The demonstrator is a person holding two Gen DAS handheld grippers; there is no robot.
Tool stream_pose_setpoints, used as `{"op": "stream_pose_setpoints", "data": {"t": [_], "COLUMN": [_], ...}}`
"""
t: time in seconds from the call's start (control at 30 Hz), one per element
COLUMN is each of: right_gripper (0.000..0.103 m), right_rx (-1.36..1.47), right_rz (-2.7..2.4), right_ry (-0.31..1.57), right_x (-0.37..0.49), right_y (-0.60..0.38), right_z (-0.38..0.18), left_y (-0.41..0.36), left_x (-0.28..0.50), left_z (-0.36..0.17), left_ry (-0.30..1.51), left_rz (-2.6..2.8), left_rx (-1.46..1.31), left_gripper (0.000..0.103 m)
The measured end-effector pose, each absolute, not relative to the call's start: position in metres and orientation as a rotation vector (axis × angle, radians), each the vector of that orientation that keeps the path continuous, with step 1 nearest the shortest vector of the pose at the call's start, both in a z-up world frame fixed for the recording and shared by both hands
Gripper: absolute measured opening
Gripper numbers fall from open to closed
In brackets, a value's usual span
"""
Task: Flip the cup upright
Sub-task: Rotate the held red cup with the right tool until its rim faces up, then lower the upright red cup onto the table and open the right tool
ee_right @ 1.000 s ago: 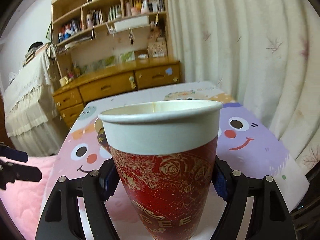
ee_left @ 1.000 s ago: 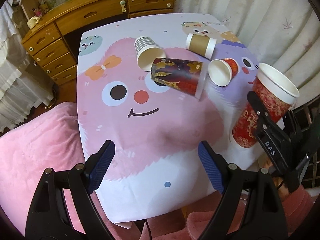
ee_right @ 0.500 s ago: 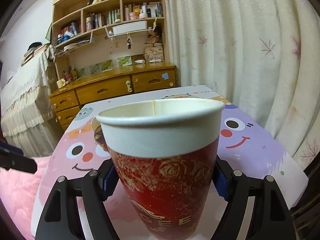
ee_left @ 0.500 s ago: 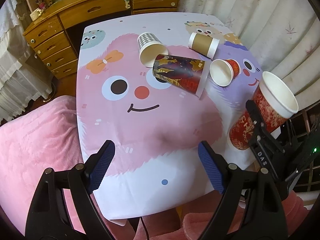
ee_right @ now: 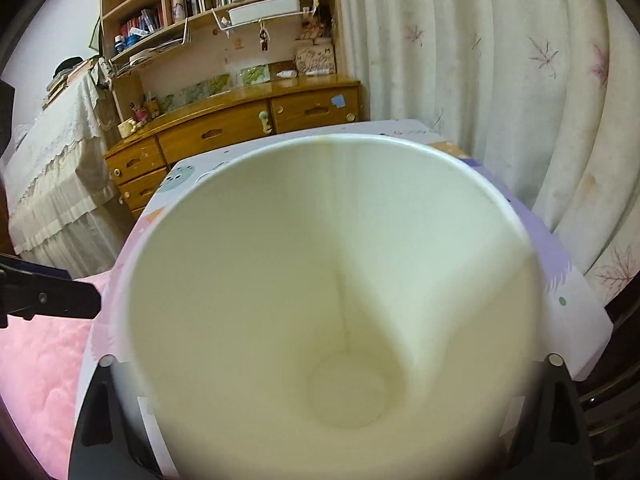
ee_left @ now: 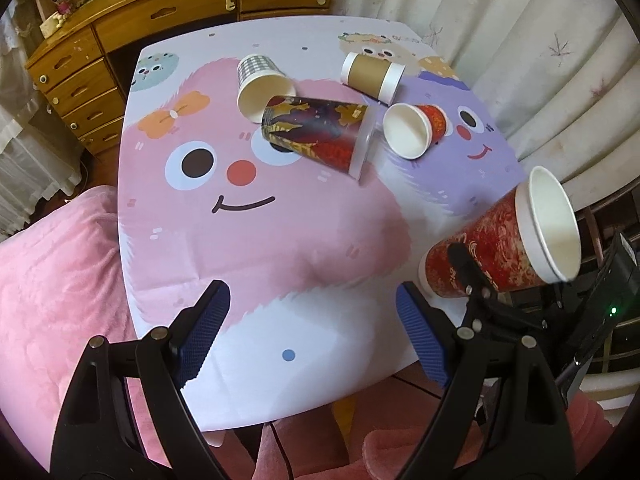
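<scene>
A tall red paper cup point(ee_left: 496, 248) with a white rim is tilted at the table's right front edge, its mouth pointing toward the right wrist camera. My right gripper point(ee_left: 480, 276) is shut on it; one black finger crosses its lower wall. In the right wrist view the cup's white inside point(ee_right: 332, 312) fills the frame and hides the fingertips. My left gripper point(ee_left: 312, 328) is open and empty above the table's near edge. Several other cups lie on their sides at the back: a checked one point(ee_left: 260, 80), a dark patterned one point(ee_left: 316, 132), a brown one point(ee_left: 374, 76) and a small red one point(ee_left: 416, 128).
The table point(ee_left: 280, 240) has a pink and purple cartoon cloth. A pink blanket point(ee_left: 56, 280) lies to the left. A wooden dresser point(ee_left: 160, 28) stands behind, curtains point(ee_left: 520, 60) at the right, and a shelf with books point(ee_right: 224, 12) above the dresser.
The red cup has tipped from upright to tilted, mouth toward the right wrist camera, still held. The left gripper's view has shifted slightly; it stays open.
</scene>
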State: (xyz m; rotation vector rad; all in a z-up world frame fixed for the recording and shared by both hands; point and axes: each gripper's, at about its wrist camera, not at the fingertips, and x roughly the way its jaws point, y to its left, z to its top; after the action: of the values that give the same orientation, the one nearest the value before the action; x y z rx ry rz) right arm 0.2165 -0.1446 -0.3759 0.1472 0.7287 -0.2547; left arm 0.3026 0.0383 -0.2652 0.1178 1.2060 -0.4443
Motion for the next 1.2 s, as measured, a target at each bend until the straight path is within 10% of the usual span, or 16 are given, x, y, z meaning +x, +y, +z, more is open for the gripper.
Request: {"op": "stream_pose_setpoints", "data": {"t": [1.2], "right_gripper": [0.103], "right_rx": [0.180], "right_rz": [0.110], "right_ry": [0.914], "right_x": [0.083], "right_y": [-0.215], "right_z": [-0.187], "left_y": [-0.008], "left_x": [0.124], "left_z": [-0.146], "left_ry": [0.901], "left_rz": [-0.126], "left_rx": [-0.122], "left_gripper": [0.083]}}
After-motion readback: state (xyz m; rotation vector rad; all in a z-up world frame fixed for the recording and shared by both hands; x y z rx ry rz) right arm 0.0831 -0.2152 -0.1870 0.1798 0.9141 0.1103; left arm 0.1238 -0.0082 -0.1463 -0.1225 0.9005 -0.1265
